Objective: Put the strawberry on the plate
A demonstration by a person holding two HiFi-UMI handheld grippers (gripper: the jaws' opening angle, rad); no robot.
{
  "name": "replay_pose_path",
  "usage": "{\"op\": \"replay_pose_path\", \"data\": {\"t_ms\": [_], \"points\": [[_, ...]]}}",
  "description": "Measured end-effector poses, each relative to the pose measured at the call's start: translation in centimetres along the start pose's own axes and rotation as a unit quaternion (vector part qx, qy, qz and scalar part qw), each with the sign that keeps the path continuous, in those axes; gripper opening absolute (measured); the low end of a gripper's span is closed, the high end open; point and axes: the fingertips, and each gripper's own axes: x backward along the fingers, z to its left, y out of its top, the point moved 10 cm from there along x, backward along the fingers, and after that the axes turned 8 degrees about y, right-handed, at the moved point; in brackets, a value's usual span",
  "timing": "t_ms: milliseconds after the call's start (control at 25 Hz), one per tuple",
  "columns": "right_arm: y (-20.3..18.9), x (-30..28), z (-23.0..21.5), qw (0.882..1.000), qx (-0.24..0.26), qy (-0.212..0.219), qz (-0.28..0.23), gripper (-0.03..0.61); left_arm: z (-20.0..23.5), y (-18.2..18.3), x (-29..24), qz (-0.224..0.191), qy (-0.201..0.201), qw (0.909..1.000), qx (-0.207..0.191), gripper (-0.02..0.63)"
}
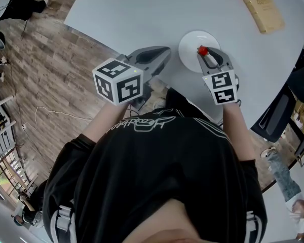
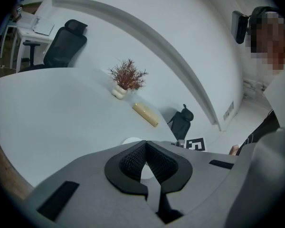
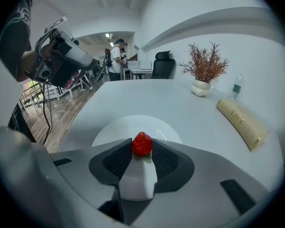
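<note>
The right tool [image 1: 204, 55] pinched the strawberry [image 1: 202, 50] over the plate [image 1: 190, 42], which sat near the surface's [image 1: 142, 14] edge. The left tool [image 1: 164, 52] hung closed and empty beside it. Open surface lay beyond, with a beige block [image 1: 261, 6] well apart.

Loads of room here: the pale round tabletop [image 1: 142, 19] is open all around the white round plate [image 1: 190, 43]. The only obstacles are a long tan block [image 1: 259, 6], well off to the right, and a white vase of reddish twigs [image 3: 200, 88] beyond it.
</note>
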Motion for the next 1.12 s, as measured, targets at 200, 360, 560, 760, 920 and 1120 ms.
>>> {"op": "replay_pose_path", "data": {"t_ms": [200,360,560,760,920,1120], "points": [[0.0,0.0,0.0,1.000,0.003,0.001,0.000,0.121,0.2,0.0,0.2,-0.002,-0.003,1.0000,0.006,0.008],[-0.2,-0.1,0.1,1.000,0.005,-0.002,-0.002,0.121,0.4,0.2,0.6,-0.009,-0.006,0.9999,0.013,0.008],[-0.4,-0.2,0.2,1.000,-0.007,-0.007,0.006,0.133,0.3,0.6,1.3,-0.022,-0.012,0.9996,0.010,0.008],[0.1,0.7,0.5,1.000,-0.014,-0.009,-0.011,0.144,-0.2,0.9,2.3,-0.029,-0.017,0.9994,0.008,0.008],[0.9,2.2,0.6,0.999,-0.033,-0.020,-0.035,0.144,-0.9,1.0,3.2,-0.034,-0.022,0.9992,-0.002,0.008],[1.8,5.1,1.3,0.992,-0.094,-0.012,-0.086,0.144,-2.5,1.0,4.9,-0.044,-0.039,0.9981,-0.019,0.008]]}}
